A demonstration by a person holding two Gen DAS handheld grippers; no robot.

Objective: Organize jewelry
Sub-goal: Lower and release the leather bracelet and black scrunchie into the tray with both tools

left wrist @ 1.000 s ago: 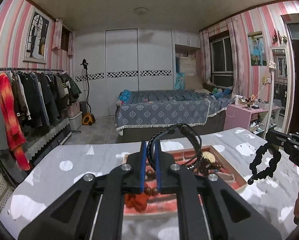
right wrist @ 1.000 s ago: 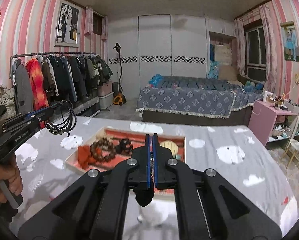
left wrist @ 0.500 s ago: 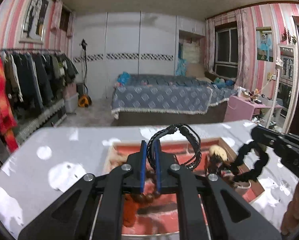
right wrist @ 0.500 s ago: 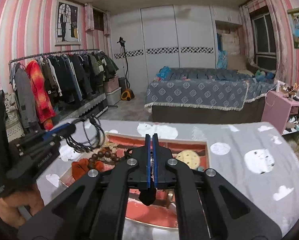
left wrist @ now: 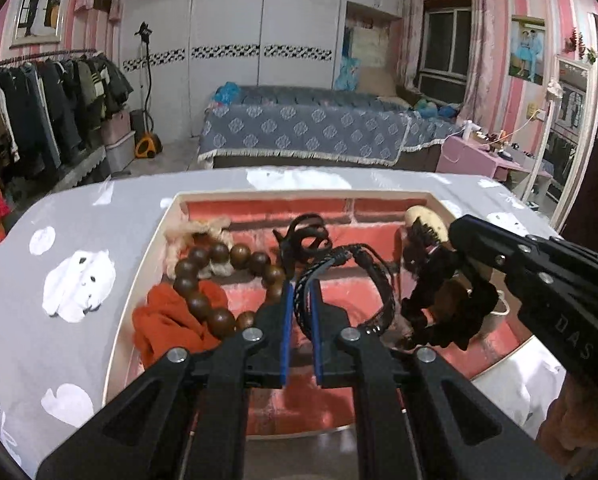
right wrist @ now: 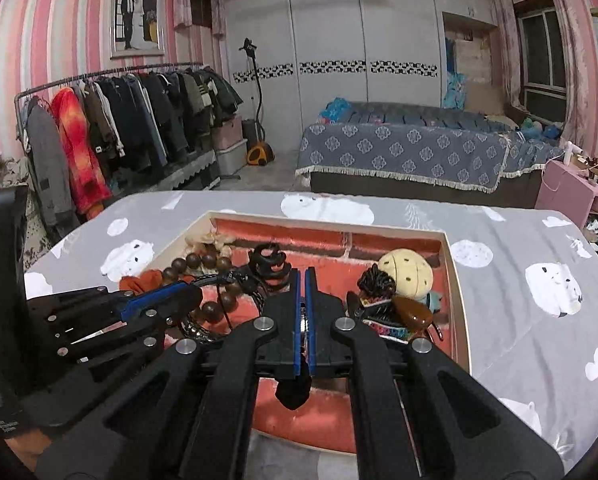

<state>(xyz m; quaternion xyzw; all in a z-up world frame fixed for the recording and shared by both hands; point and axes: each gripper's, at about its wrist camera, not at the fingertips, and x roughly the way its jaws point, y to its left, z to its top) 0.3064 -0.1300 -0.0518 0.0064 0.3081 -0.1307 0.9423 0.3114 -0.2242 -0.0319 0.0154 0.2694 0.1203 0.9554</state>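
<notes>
A shallow box point(left wrist: 147, 264) with a red brick-pattern lining lies on the grey tablecloth, also in the right wrist view point(right wrist: 457, 276). My left gripper point(left wrist: 300, 292) is shut on a black braided cord bracelet point(left wrist: 373, 276), low over the box middle. My right gripper point(right wrist: 301, 276) is shut on a black bead bracelet point(left wrist: 443, 304), which hangs over the box's right side; in its own view only a dark bit point(right wrist: 293, 392) shows under the fingers. In the box lie a brown wooden bead bracelet point(left wrist: 203, 280), an orange scrunchie point(left wrist: 167, 320) and a black spiral hair tie point(right wrist: 269, 264).
A cream round dotted item point(right wrist: 407, 272), a brown glossy clip point(right wrist: 413, 312) and a cream scrunchie point(left wrist: 195, 232) also lie in the box. The tablecloth point(right wrist: 519, 280) has white animal prints. Beyond the table stand a bed point(right wrist: 411, 152) and a clothes rack point(right wrist: 111, 132).
Both grippers have come down and forward over the box, each still holding its bracelet. The bracelets now hang just above or onto the box lining.
</notes>
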